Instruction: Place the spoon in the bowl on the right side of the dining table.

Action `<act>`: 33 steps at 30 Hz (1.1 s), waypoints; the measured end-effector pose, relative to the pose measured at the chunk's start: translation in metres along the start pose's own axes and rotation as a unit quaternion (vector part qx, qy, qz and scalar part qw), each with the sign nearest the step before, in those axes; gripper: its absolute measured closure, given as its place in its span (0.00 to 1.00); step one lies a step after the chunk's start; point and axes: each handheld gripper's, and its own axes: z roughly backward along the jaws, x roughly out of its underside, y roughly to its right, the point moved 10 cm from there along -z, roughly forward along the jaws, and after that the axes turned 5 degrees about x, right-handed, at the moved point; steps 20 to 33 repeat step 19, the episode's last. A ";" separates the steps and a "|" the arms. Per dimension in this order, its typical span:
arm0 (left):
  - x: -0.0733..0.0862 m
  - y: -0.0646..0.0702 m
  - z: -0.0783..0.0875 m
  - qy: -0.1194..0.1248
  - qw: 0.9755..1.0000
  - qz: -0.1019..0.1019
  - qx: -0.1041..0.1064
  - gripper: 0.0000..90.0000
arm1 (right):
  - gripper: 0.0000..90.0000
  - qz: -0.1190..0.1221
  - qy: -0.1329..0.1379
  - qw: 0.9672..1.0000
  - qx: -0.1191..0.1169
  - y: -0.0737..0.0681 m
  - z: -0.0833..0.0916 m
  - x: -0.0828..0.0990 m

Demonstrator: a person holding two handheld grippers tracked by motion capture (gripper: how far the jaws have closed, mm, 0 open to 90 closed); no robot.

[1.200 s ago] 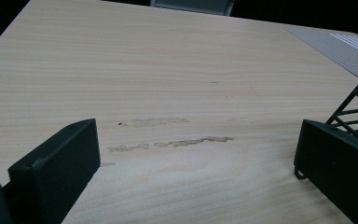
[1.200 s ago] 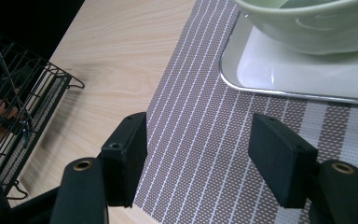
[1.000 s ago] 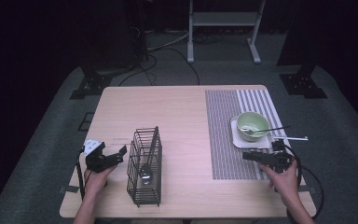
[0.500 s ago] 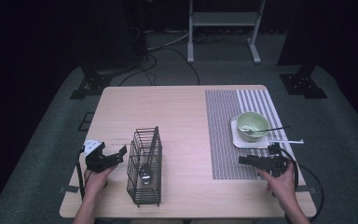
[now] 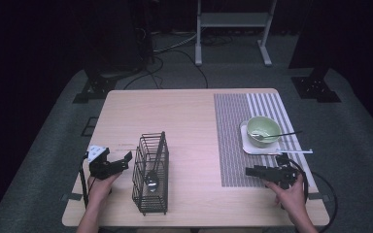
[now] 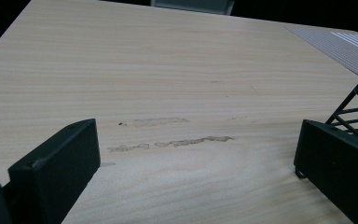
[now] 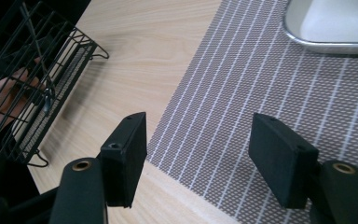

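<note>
Claws (image 5: pixel 252 171) agape near wire basket (image 5: pixel 150 174)

Room dark throughout; walls not discernible. Floor covered in grey carpet (image 5: pixel 53 160), lit mainly around the light wood table (image 5: pixel 175 111). Beyond the table's far edge stands a white metal frame (image 5: pixel 233 19) on two feet. Black cables (image 5: pixel 175 53) trail across the carpet. Black stand bases (image 5: pixel 94 90) sit off both far corners.

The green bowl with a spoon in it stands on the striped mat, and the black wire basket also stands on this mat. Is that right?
Not quite. The high view shows the black wire basket on the bare wooden table, left of the striped mat. The green bowl, with its spoon, does stand on the mat.
</note>
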 end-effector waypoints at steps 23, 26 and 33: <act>0.000 0.002 -0.001 -0.002 1.000 -0.006 0.002 0.00 | 0.41 -0.005 0.025 1.000 -0.014 -0.004 0.009 0.018; 0.000 0.002 -0.001 -0.002 1.000 -0.006 0.002 0.00 | 0.41 -0.005 0.025 1.000 -0.014 -0.004 0.009 0.018; 0.000 0.002 -0.001 -0.002 1.000 -0.006 0.002 0.00 | 0.41 -0.005 0.025 1.000 -0.014 -0.004 0.009 0.018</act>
